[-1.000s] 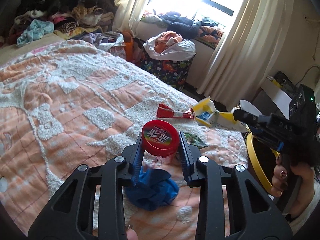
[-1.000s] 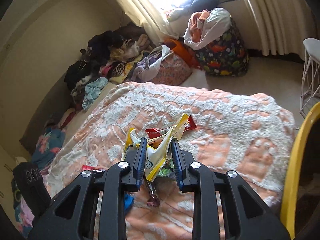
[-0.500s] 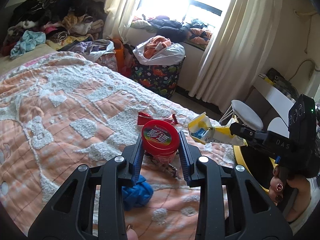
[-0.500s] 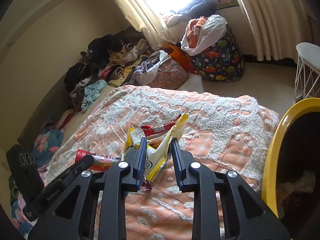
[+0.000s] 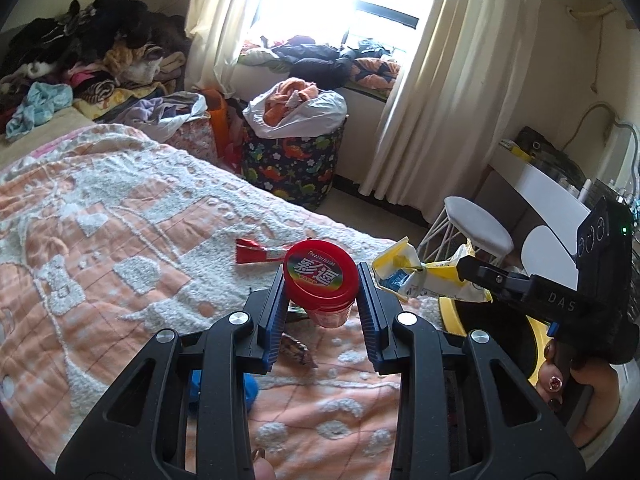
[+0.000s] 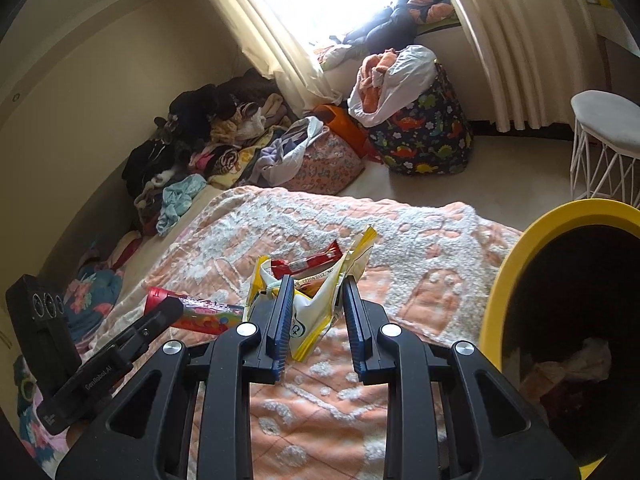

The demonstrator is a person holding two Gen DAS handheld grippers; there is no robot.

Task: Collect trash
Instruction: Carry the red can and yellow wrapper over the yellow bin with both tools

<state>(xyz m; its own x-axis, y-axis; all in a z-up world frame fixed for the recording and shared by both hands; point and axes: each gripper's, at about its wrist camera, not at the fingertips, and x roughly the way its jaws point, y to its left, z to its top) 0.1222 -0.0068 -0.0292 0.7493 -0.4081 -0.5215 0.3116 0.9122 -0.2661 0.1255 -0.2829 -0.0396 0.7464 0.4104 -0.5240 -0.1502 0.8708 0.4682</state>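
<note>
Between the blue pads of the left gripper (image 5: pixel 322 300) sits a round red-lidded clear plastic candy tub (image 5: pixel 320 280), clamped on its sides and carried above the bed. It looks light, stiff and a bit slick, so gripping the straight wall just under the lid seems the safest hold. Over on the other side, the right gripper (image 6: pixel 313 312) is pinched onto a crumpled yellow-and-white foil snack bag (image 6: pixel 316 300), held by its middle fold; that one's feather-light and floppy, and I'd say it could slide free if the squeeze eases. Both pieces hang over the peach-and-white tufted bedspread (image 5: pixel 120 248), close to the yellow-rimmed black trash bin (image 6: pixel 516 264) at the bed's edge, with scraps already showing in its bottom. Left on the blanket: a red candy wrapper (image 5: pixel 260 251), a small dark wrapper (image 5: pixel 296 350) and a crumpled blue scrap (image 5: pixel 248 388) under the left gripper. Beyond stands a dinosaur-print laundry basket (image 5: pixel 292 168) and a white wire stool (image 5: pixel 476 232).
</note>
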